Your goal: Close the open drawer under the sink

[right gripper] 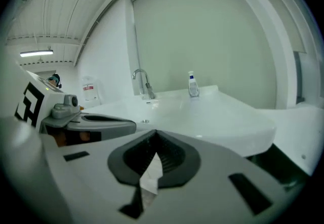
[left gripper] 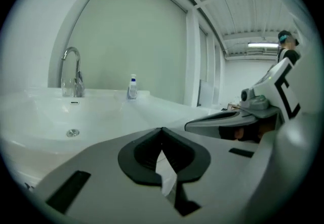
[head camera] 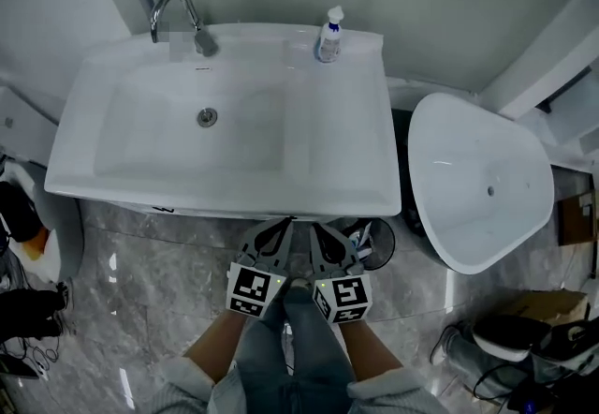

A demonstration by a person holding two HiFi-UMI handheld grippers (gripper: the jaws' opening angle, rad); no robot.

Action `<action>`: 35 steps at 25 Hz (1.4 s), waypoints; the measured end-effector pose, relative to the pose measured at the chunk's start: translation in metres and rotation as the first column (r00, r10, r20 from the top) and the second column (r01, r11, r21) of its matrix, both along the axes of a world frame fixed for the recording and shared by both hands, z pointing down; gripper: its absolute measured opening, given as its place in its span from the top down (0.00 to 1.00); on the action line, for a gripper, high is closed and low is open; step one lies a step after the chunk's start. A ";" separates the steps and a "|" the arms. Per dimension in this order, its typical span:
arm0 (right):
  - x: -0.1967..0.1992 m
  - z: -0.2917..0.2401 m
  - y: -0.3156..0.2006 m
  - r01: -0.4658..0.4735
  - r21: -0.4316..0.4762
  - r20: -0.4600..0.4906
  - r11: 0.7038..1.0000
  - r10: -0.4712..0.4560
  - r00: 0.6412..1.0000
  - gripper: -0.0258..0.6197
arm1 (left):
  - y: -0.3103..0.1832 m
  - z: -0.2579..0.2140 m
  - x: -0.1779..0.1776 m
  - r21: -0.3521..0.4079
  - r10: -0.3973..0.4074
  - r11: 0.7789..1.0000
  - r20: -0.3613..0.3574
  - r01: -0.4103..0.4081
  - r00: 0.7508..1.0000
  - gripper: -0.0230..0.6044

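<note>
step: close drawer | left grey two-jaw gripper (head camera: 278, 227) jaws shut, empty, right grey two-jaw gripper (head camera: 320, 229) same | both lower centre, at white ceramic sink (head camera: 112, 183) front edge | drawer hidden under basin, unseen | judgement: drop below rim, press both tips squarely, evenly.

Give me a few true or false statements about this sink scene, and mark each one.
The faucet stands at the back left of the sink. True.
The bottle lies tipped over. False: it stands upright on the sink's back rim.
The left tool and right tool are side by side at the sink's front edge. True.
The right tool grips the bottle. False: its jaws are together on nothing.
</note>
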State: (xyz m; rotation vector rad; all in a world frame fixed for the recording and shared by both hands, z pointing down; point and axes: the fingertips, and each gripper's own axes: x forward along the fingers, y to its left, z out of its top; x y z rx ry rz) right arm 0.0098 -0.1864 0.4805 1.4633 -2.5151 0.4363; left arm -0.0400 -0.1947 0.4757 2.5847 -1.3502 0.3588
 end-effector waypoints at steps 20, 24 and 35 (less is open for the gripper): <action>0.022 -0.192 0.004 0.170 0.119 0.063 0.978 -0.179 0.982 0.94 | 0.019 -0.203 0.026 0.152 -0.020 0.987 -0.145 0.043 0.989 0.94; 0.019 -0.220 0.009 0.196 0.154 0.073 0.968 -0.209 0.975 0.95 | 0.026 -0.227 0.027 0.172 -0.015 0.984 -0.170 0.045 0.985 0.94; 0.018 -0.246 0.022 0.213 0.178 0.092 0.961 -0.231 0.968 0.95 | 0.039 -0.247 0.025 0.189 0.007 0.982 -0.190 0.029 0.982 0.94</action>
